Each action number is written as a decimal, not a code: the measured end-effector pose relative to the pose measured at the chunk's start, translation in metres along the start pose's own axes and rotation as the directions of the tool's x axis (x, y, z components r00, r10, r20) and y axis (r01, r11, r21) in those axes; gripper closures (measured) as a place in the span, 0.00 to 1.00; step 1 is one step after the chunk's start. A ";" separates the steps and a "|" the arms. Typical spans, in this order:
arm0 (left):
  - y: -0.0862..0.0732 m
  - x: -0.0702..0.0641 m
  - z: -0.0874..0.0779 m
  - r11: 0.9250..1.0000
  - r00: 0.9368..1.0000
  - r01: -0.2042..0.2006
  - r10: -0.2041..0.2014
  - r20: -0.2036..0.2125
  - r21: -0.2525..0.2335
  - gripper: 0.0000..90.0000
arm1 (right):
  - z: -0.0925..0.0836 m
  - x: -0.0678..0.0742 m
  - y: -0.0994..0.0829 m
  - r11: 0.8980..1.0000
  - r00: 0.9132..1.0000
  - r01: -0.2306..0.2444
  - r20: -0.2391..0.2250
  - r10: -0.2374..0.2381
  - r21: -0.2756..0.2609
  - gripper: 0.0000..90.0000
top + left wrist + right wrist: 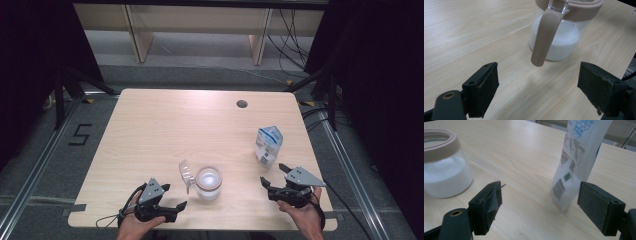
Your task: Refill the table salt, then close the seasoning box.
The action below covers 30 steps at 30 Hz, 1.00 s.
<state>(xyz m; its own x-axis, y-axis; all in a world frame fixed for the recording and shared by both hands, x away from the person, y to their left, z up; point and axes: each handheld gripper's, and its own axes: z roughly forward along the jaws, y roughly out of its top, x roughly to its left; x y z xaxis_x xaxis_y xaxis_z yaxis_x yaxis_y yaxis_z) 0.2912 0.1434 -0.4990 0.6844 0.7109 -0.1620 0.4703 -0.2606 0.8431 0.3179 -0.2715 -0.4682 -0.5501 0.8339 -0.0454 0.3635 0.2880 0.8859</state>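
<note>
We see a clear jar [208, 183] of white powder, lid flipped open, near the table's [165, 125] front edge. White pouch [268, 145] stands upright to its right. Left gripper [170, 197] and right gripper [274, 175] both spread wide, grasping nothing.

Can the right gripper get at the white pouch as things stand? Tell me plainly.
Probably yes. The right gripper is open, the pouch stands upright just ahead between its jaws, and bare table lies between them.
</note>
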 end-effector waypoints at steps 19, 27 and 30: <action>0.000 -0.001 0.001 1.000 1.000 -0.003 0.003 0.000 0.008 0.18 | -0.007 0.020 -0.009 0.997 0.995 0.064 -0.074 -0.061 0.032 0.24; 0.000 0.001 0.000 1.000 1.000 -0.004 0.004 -0.005 0.008 0.18 | -0.010 0.023 -0.013 0.996 0.994 0.074 -0.090 -0.069 0.056 0.24; 0.000 0.002 0.000 1.000 1.000 -0.020 0.020 -0.013 0.014 0.18 | -0.011 0.023 -0.014 0.995 0.992 0.070 -0.106 -0.063 0.065 0.24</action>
<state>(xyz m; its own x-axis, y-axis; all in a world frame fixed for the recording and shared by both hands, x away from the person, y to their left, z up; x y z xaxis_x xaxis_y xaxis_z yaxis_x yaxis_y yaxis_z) 0.2927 0.1451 -0.4988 0.6863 0.7140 -0.1385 0.4647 -0.2839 0.8387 0.2920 -0.2612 -0.4770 -0.6487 0.7592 -0.0518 0.3721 0.3758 0.8487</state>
